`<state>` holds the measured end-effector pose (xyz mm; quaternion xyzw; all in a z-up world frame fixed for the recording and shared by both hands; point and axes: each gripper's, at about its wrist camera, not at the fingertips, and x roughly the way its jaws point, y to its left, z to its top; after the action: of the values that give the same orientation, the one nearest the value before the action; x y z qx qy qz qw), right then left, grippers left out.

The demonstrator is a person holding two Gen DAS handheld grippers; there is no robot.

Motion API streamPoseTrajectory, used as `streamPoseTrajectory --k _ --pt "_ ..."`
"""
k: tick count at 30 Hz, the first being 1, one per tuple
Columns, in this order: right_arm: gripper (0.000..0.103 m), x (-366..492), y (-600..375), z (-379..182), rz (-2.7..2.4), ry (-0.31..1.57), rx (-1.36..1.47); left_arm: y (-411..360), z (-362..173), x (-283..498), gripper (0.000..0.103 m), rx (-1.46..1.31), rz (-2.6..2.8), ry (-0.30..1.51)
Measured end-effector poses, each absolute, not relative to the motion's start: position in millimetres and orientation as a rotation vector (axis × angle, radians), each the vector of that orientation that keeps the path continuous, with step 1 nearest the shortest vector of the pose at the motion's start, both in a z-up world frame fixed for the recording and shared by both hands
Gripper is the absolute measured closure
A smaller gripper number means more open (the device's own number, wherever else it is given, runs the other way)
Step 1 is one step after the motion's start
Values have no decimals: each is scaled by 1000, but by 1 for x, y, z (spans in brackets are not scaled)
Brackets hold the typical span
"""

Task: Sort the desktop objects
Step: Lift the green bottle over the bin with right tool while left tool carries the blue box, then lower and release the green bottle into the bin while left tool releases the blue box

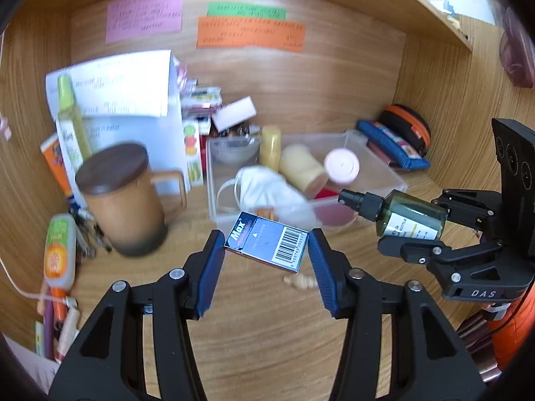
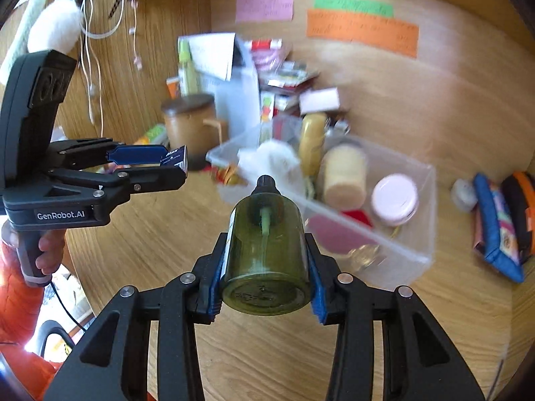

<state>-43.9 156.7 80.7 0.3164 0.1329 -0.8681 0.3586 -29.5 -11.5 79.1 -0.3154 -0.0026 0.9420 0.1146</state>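
left claw (image 1: 265,249) tilted down – clamping blue box (image 1: 267,242), right claw (image 2: 265,257) angled down – gripping green spray bottle (image 2: 265,250)

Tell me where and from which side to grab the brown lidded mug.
Grip the brown mug across its round body, below the dark lid, coming in from the front. It stands upright, its handle sticks out on the clear bin's side, and bottles crowd its far side.

Left gripper (image 1: 265,250) tilts downward, jaws clamped on a small box (image 1: 267,241); right gripper (image 2: 265,260) tilts likewise, jaws gripping a green spray bottle (image 2: 265,250).
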Motion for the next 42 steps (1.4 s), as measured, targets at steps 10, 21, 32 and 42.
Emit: streamPoseTrajectory --k 10,21,32,42 --pt "65 -88 173 108 -2326 269 794 4 108 -65 52 -867 2739 35" --pt "65 -138 179 105 -2353 255 846 29 98 -120 52 -940 2666 92" --pt "65 -171 174 89 -2356 275 921 47 76 -152 52 -1023 2589 132" --pt "65 -184 168 67 -2350 294 968 58 57 -167 52 -1112 2542 208"
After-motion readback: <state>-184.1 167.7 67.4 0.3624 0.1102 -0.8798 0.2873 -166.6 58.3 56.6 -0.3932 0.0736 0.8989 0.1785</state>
